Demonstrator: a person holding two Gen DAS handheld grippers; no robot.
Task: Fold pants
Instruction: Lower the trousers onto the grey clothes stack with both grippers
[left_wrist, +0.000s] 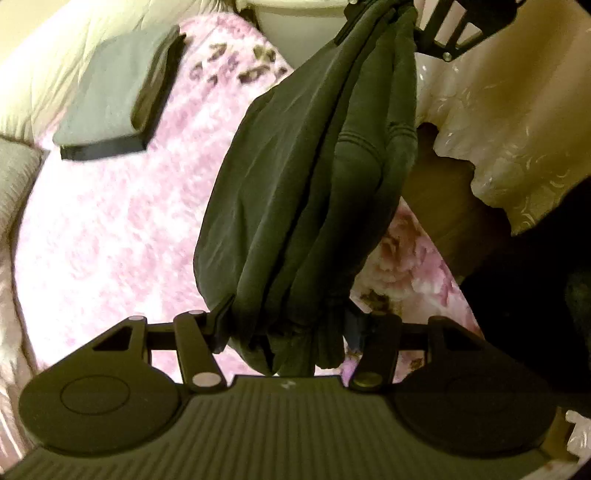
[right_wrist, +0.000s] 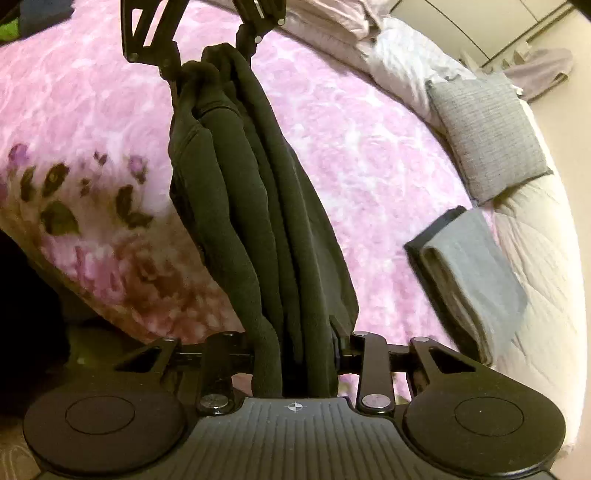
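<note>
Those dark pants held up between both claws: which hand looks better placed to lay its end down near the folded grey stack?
Probably the right claw: in its view the folded grey stack lies closer.

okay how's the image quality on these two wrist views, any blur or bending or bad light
Left wrist view: yellow-green cast, pink blanket blown out, right side in deep shadow. Right wrist view: strong fisheye curving the bed edge, folded grey garment slightly motion-smeared, dark pants reasonably sharp.
</note>
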